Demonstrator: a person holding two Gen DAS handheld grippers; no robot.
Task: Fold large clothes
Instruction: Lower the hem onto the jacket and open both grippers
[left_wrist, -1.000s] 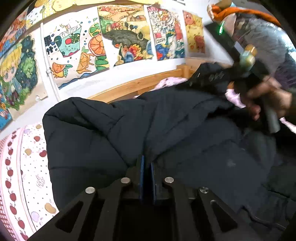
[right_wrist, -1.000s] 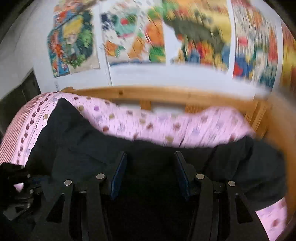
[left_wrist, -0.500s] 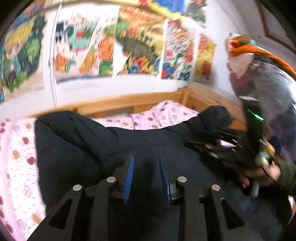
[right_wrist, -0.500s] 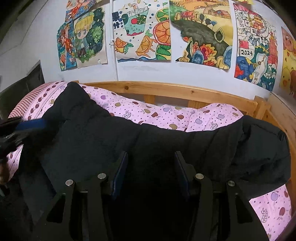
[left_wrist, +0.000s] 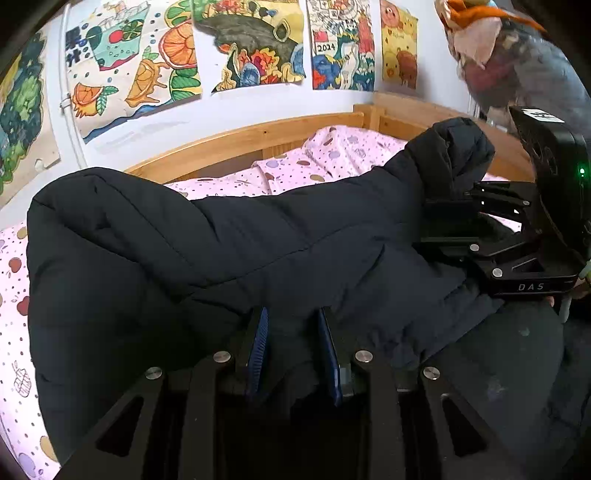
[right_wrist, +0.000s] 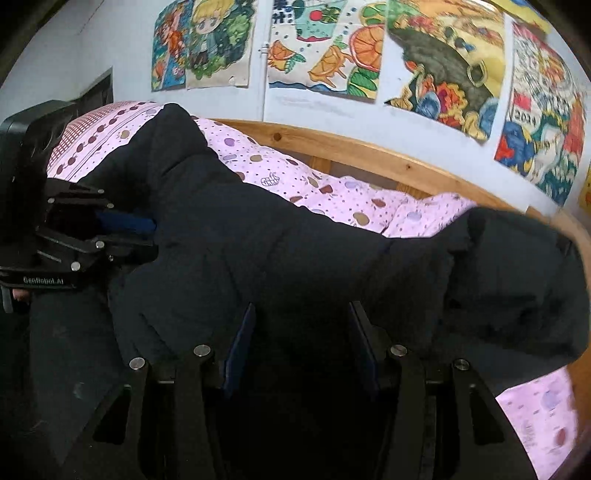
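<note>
A large black padded coat (left_wrist: 221, 251) lies folded lengthwise across the pink dotted bed sheet (left_wrist: 314, 162). My left gripper (left_wrist: 292, 328) rests low at the coat's near edge. Its blue pads stand apart and loose fabric sits between them without being pinched. At the far left of the right wrist view, the left gripper (right_wrist: 122, 225) also shows its pads parted. My right gripper (right_wrist: 301, 328) is shut on a thick fold of the coat (right_wrist: 295, 258) near its other end. In the left wrist view the right gripper (left_wrist: 447, 225) reaches into the coat from the right.
A wooden bed rail (left_wrist: 240, 140) runs along the far side and around the right corner. Colourful drawings (left_wrist: 251, 48) hang on the wall above. A person's torso (left_wrist: 517, 55) stands at the upper right. Bare sheet (right_wrist: 314, 181) lies beyond the coat.
The left jaws were shut on the coat and have since parted, letting the fold go. Both grippers sank, and the raised right end of the coat came down onto the bed.
</note>
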